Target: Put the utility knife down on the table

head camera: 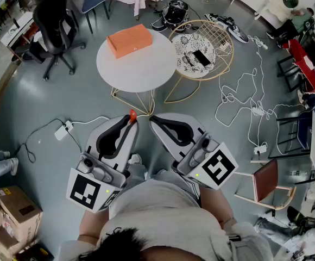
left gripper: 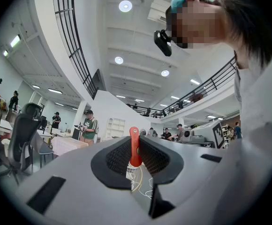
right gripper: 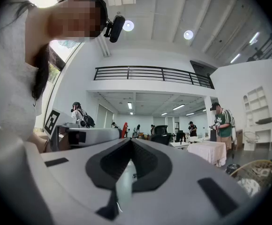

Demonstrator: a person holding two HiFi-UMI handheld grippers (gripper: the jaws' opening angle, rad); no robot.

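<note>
- Clamping the utility knife (left gripper: 134,146): left gripper (head camera: 129,125), ribbed black pads pressed onto both flat sides, knife upright in the left gripper view.
- Knife look: slim, orange-red, rounded top end. Only the tip shows past the jaws in the head view, and the pads hide the lower part.
- Knife position: in the air, close in front of the person's chest, above grey floor, well short of the table.
- Right gripper (head camera: 153,120): jaws pressed together at the tip with nothing between them, just beside the left gripper.
- Markings: left marker cube (head camera: 87,192) and right marker cube (head camera: 220,167) carry black-and-white square patterns, no lettering.
- Cardboard box (head camera: 11,211) at the lower left has a yellowish label, print too small to read.
- White round table (head camera: 141,69) is ahead, and an orange box (head camera: 129,39) lies on its far left part.
- Wire basket table (head camera: 222,37) touches the table's right side. A patterned cloth and a dark flat item lie in it, hard to identify.
- White cables (head camera: 239,99) loop over the floor to the right.
</note>
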